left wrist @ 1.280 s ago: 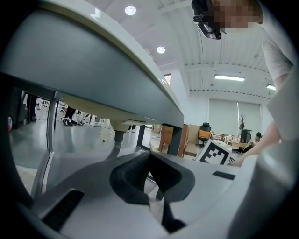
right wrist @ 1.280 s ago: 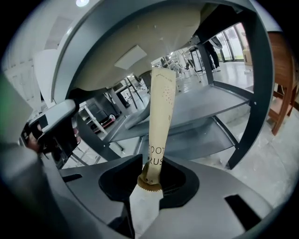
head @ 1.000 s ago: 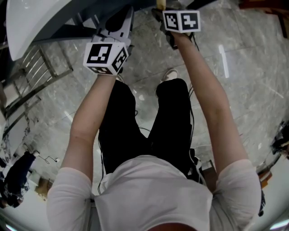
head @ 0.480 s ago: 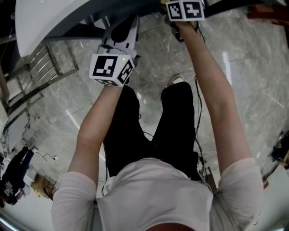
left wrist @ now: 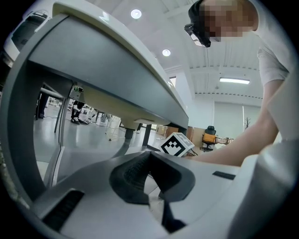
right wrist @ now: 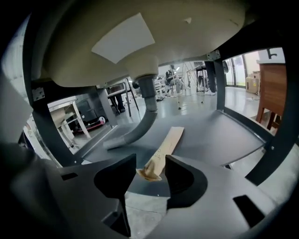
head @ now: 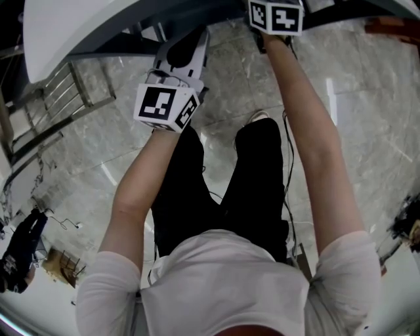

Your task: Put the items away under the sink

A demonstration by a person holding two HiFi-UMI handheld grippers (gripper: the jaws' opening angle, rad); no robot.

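Note:
A long brown paper packet [right wrist: 162, 151] lies on the dark shelf [right wrist: 215, 135] under the white sink basin [right wrist: 140, 42]. Its crumpled near end sits between the fingers of my right gripper [right wrist: 150, 170], which is open; the packet touches the right finger and a gap shows on its left. In the head view only the right gripper's marker cube [head: 276, 17] shows, its jaws hidden beneath the sink rim [head: 98, 26]. My left gripper [head: 186, 51] hangs beside the sink's edge, shut, with nothing in it [left wrist: 149, 161].
A grey drain pipe [right wrist: 147, 109] bends down to the shelf left of the packet. Dark frame posts [right wrist: 280, 140] stand around the shelf. A wooden cabinet [right wrist: 273, 88] is at the right. A metal rack [head: 59, 98] stands on the marble floor at the left.
Both grippers have moved forward toward the sink. The right gripper's cube has gone farther under the rim, to the top edge of the head view.

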